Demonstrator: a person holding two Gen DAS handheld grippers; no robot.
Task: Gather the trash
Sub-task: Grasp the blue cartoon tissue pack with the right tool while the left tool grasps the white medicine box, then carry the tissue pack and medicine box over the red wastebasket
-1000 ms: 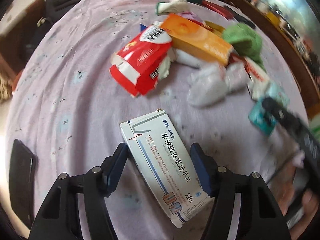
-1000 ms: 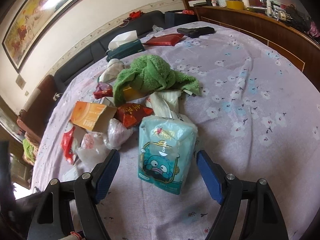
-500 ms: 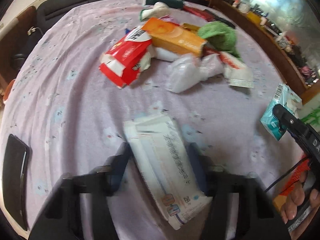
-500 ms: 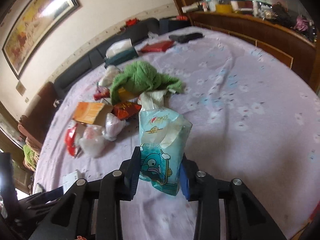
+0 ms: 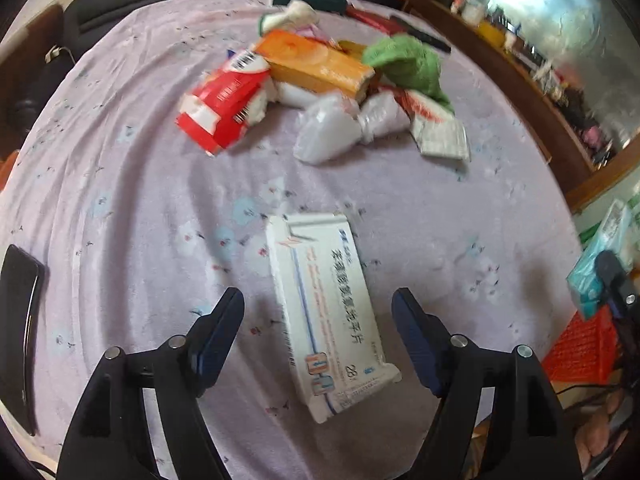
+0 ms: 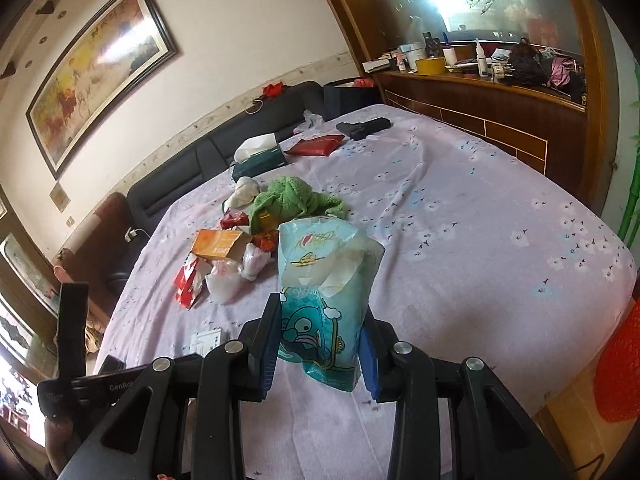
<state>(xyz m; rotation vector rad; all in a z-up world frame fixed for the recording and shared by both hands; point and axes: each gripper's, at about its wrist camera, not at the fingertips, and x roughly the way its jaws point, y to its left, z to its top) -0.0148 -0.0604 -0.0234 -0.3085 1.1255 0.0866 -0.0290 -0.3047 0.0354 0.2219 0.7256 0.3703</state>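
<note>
A white medicine box (image 5: 328, 312) lies flat on the lilac bedsheet (image 5: 140, 200). My left gripper (image 5: 318, 294) hovers over it, its jaws opening, with the box between the pads and touching neither. My right gripper (image 6: 320, 312) is shut on a teal tissue pack (image 6: 324, 264) with a cartoon fish and holds it upright above the sheet. The left wrist view shows that pack (image 5: 600, 252) at the far right edge, above an orange-red basket (image 5: 580, 348). Further up the bed sits a trash pile: a red carton (image 5: 224, 104), an orange box (image 5: 320, 64) and white plastic bags (image 5: 332, 132).
A green towel (image 5: 408, 60) lies on the pile. A black phone (image 5: 20, 320) rests at the bed's left edge. A dark headboard (image 6: 200, 152) and a wooden dresser (image 6: 480, 100) border the bed. The orange-red basket (image 6: 616, 364) stands off the bed's near right corner.
My left gripper closed around the white box, then spread wide again, leaving it on the sheet. My right gripper shut on the tissue pack and lifted it away from the pile.
</note>
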